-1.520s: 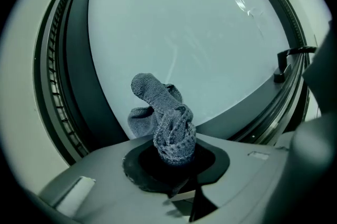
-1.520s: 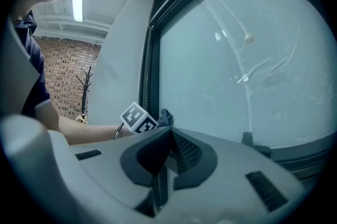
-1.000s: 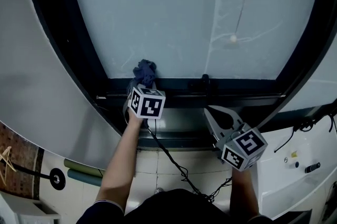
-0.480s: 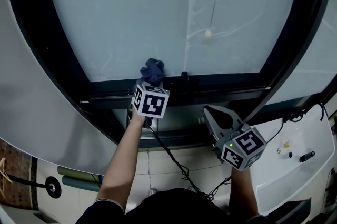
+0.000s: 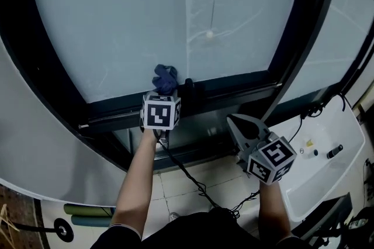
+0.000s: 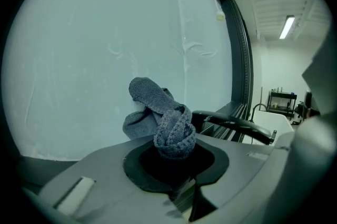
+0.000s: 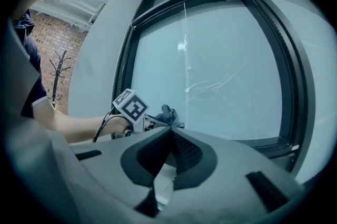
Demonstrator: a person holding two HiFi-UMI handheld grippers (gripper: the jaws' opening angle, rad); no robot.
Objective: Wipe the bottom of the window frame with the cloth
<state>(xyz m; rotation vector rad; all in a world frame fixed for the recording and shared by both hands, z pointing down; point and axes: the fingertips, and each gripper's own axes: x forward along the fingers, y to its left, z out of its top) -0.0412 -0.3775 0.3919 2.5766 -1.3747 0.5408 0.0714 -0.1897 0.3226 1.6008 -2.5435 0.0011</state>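
The cloth is dark blue-grey and fuzzy, scrunched into a lump. It sits near the middle of the head view, squeezed in the left gripper, and pokes up against the glass. It is right at the bottom of the window frame, a dark bar slanting up to the right.

Rough, knitted blue-grey cloth, dark matt window frame, smooth, faintly streaked milky pane, smooth pale floor tiles
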